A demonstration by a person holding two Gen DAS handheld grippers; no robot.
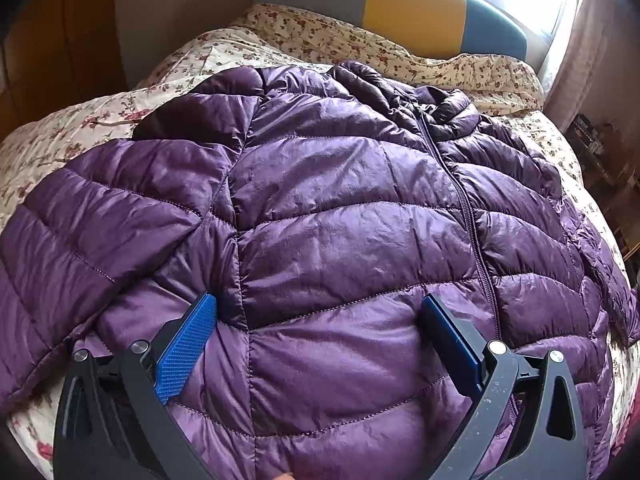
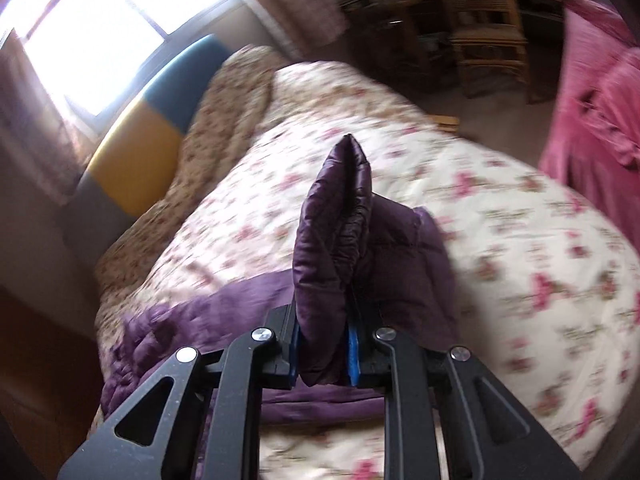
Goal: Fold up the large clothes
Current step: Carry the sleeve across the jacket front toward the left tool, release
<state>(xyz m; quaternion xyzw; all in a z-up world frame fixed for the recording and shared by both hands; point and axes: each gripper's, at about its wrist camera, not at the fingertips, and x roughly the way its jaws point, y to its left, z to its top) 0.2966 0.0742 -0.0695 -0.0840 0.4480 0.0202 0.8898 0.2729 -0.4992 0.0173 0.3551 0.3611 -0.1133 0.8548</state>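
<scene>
1. Purple quilted jacket (image 1: pixel 340 216) lies spread front-up on the bed (image 1: pixel 100 120), zip closed, collar toward the headboard (image 1: pixel 416 12). Laid flat like this, presumably so the sleeves can be brought in over the body first.

2. Sleeve (image 2: pixel 340 240) (its gathered cuff end, as far as I can tell) stands up off the jacket's edge, pinched between the blue pads (image 2: pixel 353 350) of the right gripper (image 2: pixel 324 352). That gripper is clenched on the sleeve; fabric bulges out beyond the pads and folds on itself. Background of the right wrist view is smeared, so the sleeve looks to be in mid-carry, likely toward the jacket's middle.

3. Left gripper (image 1: pixel 320 332) sits low over the jacket's lower front panel, on the side away from the headboard, jaws spread wide with a puffy panel between them. Pads look to rest at or just above the fabric without squeezing it: released. My reading is that it steadies or waits while the other side works.

4. Outward from the jacket: floral quilt (image 2: pixel 500 240) all round it, a pink garment (image 2: pixel 592 120) hanging well beyond the bed, bright window (image 2: pixel 100 32) past the headboard.
</scene>
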